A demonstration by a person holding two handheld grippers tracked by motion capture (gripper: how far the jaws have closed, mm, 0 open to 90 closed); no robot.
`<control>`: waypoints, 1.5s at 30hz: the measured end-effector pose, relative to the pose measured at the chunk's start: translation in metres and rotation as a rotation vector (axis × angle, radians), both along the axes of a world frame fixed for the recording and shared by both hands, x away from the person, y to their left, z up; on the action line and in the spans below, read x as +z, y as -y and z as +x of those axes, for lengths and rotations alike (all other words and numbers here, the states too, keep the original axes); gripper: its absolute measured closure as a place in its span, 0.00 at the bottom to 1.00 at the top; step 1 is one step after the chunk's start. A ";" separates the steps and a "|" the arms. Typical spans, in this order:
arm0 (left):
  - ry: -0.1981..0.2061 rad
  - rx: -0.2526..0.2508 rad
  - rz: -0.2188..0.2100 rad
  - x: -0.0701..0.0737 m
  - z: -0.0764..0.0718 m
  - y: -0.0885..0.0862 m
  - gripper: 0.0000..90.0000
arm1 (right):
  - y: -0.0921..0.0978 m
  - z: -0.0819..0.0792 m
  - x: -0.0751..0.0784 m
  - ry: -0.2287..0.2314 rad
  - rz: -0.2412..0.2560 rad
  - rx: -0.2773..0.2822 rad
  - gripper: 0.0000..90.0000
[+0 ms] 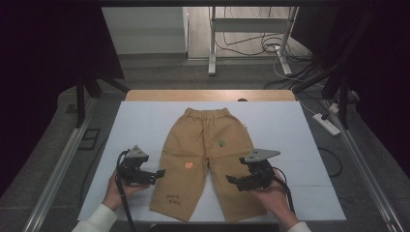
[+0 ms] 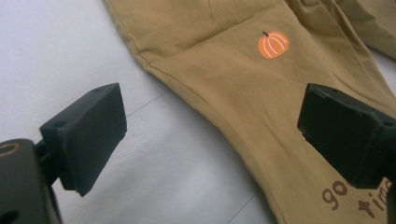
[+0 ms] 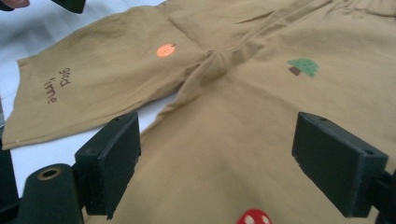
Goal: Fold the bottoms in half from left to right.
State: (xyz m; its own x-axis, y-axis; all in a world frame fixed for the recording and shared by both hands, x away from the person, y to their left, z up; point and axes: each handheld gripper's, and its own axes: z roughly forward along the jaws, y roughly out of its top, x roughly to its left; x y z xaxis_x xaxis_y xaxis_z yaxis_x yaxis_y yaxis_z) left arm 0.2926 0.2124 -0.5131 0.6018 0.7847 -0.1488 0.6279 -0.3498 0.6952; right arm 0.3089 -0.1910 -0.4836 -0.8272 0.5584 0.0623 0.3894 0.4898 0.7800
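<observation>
Hands at near edge, high view: left gripper (image 1: 155, 175) beside outer edge of tan trousers (image 1: 205, 145), right gripper (image 1: 234, 181) over other leg; trousers flat on white mat (image 1: 135, 125), waistband far. Left gripper view: jaws spread, straddling leg edge near pumpkin print (image 2: 273, 44). Right gripper view: jaws spread above leg; tree print (image 3: 303, 66) and mushroom print (image 3: 253, 217) between.

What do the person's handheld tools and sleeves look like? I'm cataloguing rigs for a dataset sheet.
Each hand holds a black two-jaw tool. The left tool and the right tool both have blocky, rectangular black jaws and carry a grey three-cornered plate on top. A black cable trails from each back toward the person. White sleeve cuffs show at both wrists.
</observation>
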 end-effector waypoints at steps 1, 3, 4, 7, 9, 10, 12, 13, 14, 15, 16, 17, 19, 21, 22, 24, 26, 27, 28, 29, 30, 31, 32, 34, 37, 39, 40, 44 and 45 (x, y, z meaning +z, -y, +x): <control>0.001 -0.001 0.002 0.000 0.000 0.000 0.09 | -0.002 0.000 0.000 0.001 -0.002 0.003 0.18; 0.000 -0.002 0.003 0.000 0.001 0.000 0.09 | -0.006 0.001 -0.001 -0.004 0.000 0.010 0.18; -0.001 -0.003 0.003 0.000 0.001 0.000 0.09 | -0.008 0.001 -0.002 -0.010 0.001 0.013 0.18; 0.000 0.001 0.000 0.000 0.001 -0.001 0.09 | -0.015 0.001 -0.002 -0.011 0.005 0.028 0.18; 0.001 0.000 -0.001 0.000 0.002 -0.002 0.09 | -0.019 0.001 -0.003 -0.012 -0.001 0.035 0.18; 0.001 -0.001 -0.001 0.000 0.002 -0.002 0.09 | -0.021 0.001 -0.003 -0.013 -0.005 0.043 0.18; 0.000 -0.001 -0.002 -0.001 0.002 -0.002 0.09 | -0.026 0.001 -0.004 -0.009 -0.025 0.050 0.18; 0.000 -0.002 -0.003 -0.001 0.002 -0.002 0.09 | -0.028 0.001 -0.004 -0.007 -0.030 0.055 0.18; 0.000 -0.002 -0.003 -0.001 0.003 -0.002 0.09 | -0.030 0.001 -0.004 -0.007 -0.030 0.058 0.18; 0.000 -0.004 -0.002 -0.001 0.003 -0.002 0.09 | -0.032 0.000 -0.005 -0.011 -0.031 0.061 0.18; 0.000 -0.004 -0.002 -0.001 0.003 -0.002 0.09 | -0.034 0.000 -0.005 -0.010 -0.032 0.066 0.18; 0.001 -0.003 -0.002 -0.001 0.003 -0.002 0.09 | -0.036 0.000 -0.005 -0.011 -0.034 0.070 0.18; 0.002 -0.004 -0.002 0.000 0.003 -0.002 0.09 | -0.041 -0.001 -0.005 -0.011 -0.038 0.079 0.18; 0.002 -0.005 -0.003 0.000 0.003 -0.002 0.09 | -0.046 -0.002 -0.005 -0.010 -0.041 0.088 0.18; 0.003 -0.005 -0.004 0.000 0.003 -0.002 0.09 | -0.048 -0.002 -0.005 -0.010 -0.042 0.093 0.18; 0.004 -0.004 -0.004 0.000 0.004 -0.003 0.09 | -0.056 -0.003 -0.006 -0.012 -0.046 0.109 0.18; 0.004 -0.003 -0.006 0.000 0.004 -0.003 0.09 | -0.058 -0.003 -0.006 -0.012 -0.049 0.111 0.18; 0.003 -0.003 -0.006 0.000 0.005 -0.003 0.09 | -0.061 -0.003 -0.007 -0.014 -0.049 0.118 0.18; 0.003 -0.003 -0.006 0.000 0.005 -0.003 0.09 | -0.064 -0.004 -0.007 -0.016 -0.052 0.120 0.18; 0.002 -0.003 -0.005 -0.001 0.005 -0.003 0.09 | -0.066 -0.004 -0.007 -0.015 -0.054 0.125 0.18; 0.002 -0.004 -0.005 -0.001 0.006 -0.002 0.09 | -0.069 -0.004 -0.007 -0.016 -0.054 0.131 0.18; 0.001 -0.005 -0.004 -0.001 0.006 -0.002 0.09 | -0.071 -0.005 -0.008 -0.014 -0.058 0.136 0.18; 0.001 -0.006 -0.003 -0.001 0.006 -0.002 0.09 | -0.074 -0.006 -0.008 -0.013 -0.063 0.144 0.18; -0.001 -0.007 -0.002 -0.001 0.007 -0.002 0.09 | -0.079 -0.007 -0.009 -0.012 -0.068 0.154 0.18; 0.000 -0.007 -0.002 -0.001 0.007 -0.002 0.09 | -0.086 -0.008 -0.010 -0.016 -0.077 0.165 0.18; 0.001 -0.005 -0.003 -0.001 0.007 -0.003 0.09 | -0.090 -0.008 -0.011 -0.018 -0.079 0.172 0.18; 0.001 -0.002 -0.008 0.000 0.008 -0.003 0.09 | -0.093 -0.009 -0.012 -0.016 -0.077 0.176 0.18; 0.004 0.010 -0.016 0.001 0.010 -0.004 0.10 | -0.102 -0.010 -0.013 -0.024 -0.084 0.199 0.19; 0.003 0.009 -0.017 0.001 0.010 -0.004 0.10 | -0.105 -0.011 -0.014 -0.025 -0.085 0.205 0.19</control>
